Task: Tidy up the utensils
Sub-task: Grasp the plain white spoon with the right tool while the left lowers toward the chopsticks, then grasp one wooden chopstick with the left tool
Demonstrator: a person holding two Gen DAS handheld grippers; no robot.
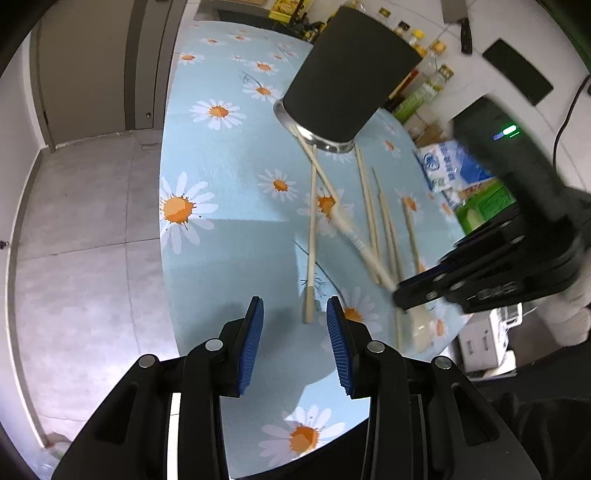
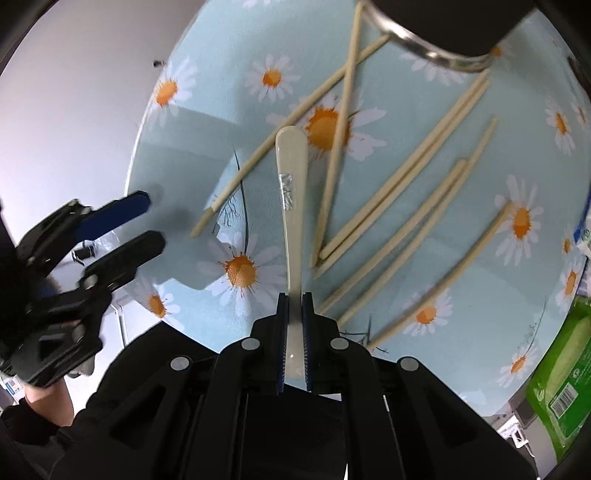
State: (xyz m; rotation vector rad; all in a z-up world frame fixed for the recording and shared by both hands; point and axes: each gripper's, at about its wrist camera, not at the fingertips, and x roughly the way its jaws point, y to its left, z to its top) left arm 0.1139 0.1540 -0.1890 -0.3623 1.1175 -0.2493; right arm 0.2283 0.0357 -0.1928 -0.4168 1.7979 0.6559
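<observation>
Several pale wooden chopsticks (image 2: 406, 184) lie scattered on the daisy-print tablecloth (image 2: 461, 295), also seen in the left wrist view (image 1: 369, 206). A black cylindrical holder (image 1: 347, 74) with a metal rim stands behind them (image 2: 443, 22). My right gripper (image 2: 294, 306) is shut on a cream plastic spoon (image 2: 291, 177) with tape on its handle, which points toward the holder. The left wrist view shows that gripper (image 1: 402, 295) and the blurred spoon (image 1: 354, 236). My left gripper (image 1: 295, 317) is open above the near end of one chopstick (image 1: 309, 295), holding nothing; it hangs by the table's left edge (image 2: 151, 221).
A green package (image 2: 561, 369) and a blue-and-white bag (image 1: 454, 166) sit at the table's right side. Bottles (image 1: 436, 48) stand at the back, and a cleaver (image 1: 463, 29) hangs on the wall. Grey floor (image 1: 74, 221) lies past the table's left edge.
</observation>
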